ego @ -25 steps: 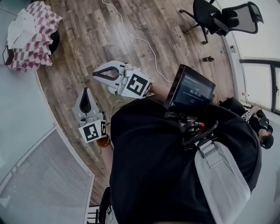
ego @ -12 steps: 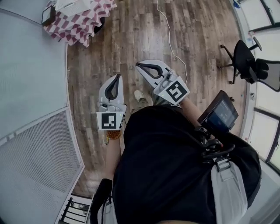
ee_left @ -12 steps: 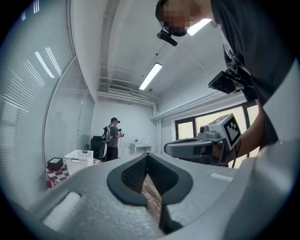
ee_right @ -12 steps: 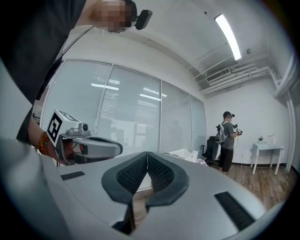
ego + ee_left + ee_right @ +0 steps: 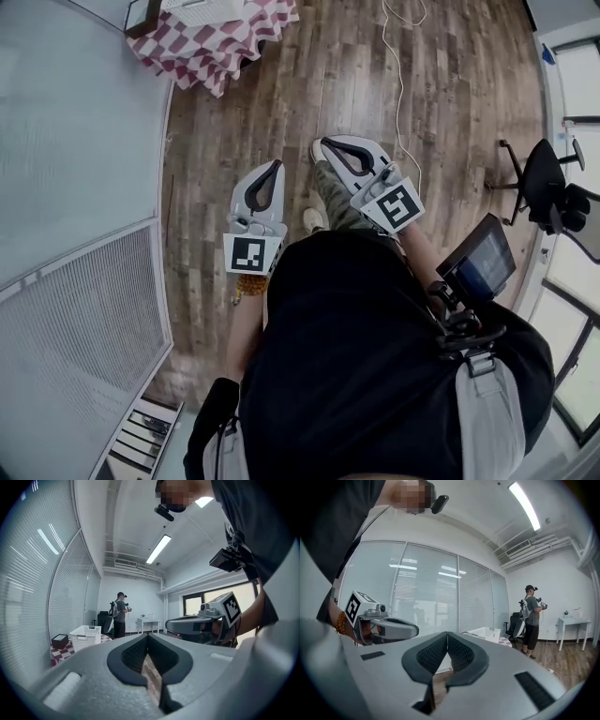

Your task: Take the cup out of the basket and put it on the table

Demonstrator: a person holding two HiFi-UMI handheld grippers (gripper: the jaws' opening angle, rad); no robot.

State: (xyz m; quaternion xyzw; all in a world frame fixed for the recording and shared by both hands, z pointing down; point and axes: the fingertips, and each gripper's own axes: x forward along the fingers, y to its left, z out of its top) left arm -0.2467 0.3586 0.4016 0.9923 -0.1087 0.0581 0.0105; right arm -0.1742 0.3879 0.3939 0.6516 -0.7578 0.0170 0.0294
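Note:
Both grippers are held up in front of the person, over the wooden floor, far from the table. My left gripper (image 5: 277, 165) is shut with nothing between its jaws, and its tips meet in the left gripper view (image 5: 147, 636). My right gripper (image 5: 319, 144) is also shut and empty (image 5: 447, 633). A white basket (image 5: 86, 636) stands on a table with a red-and-white checkered cloth (image 5: 217, 52), several steps ahead. The basket (image 5: 485, 632) also shows in the right gripper view. No cup can be seen in any view.
A glass wall with blinds (image 5: 75, 187) runs along the left. A white cable (image 5: 401, 84) lies on the floor and an office chair (image 5: 553, 192) stands at right. Another person (image 5: 120, 615) stands far off, near a small white table (image 5: 574, 620). A dark box (image 5: 60, 641) sits on the cloth.
The head view has swung, so the checkered table now sits at the top middle rather than top left. Both grippers stayed shut and close together, pointing towards that table.

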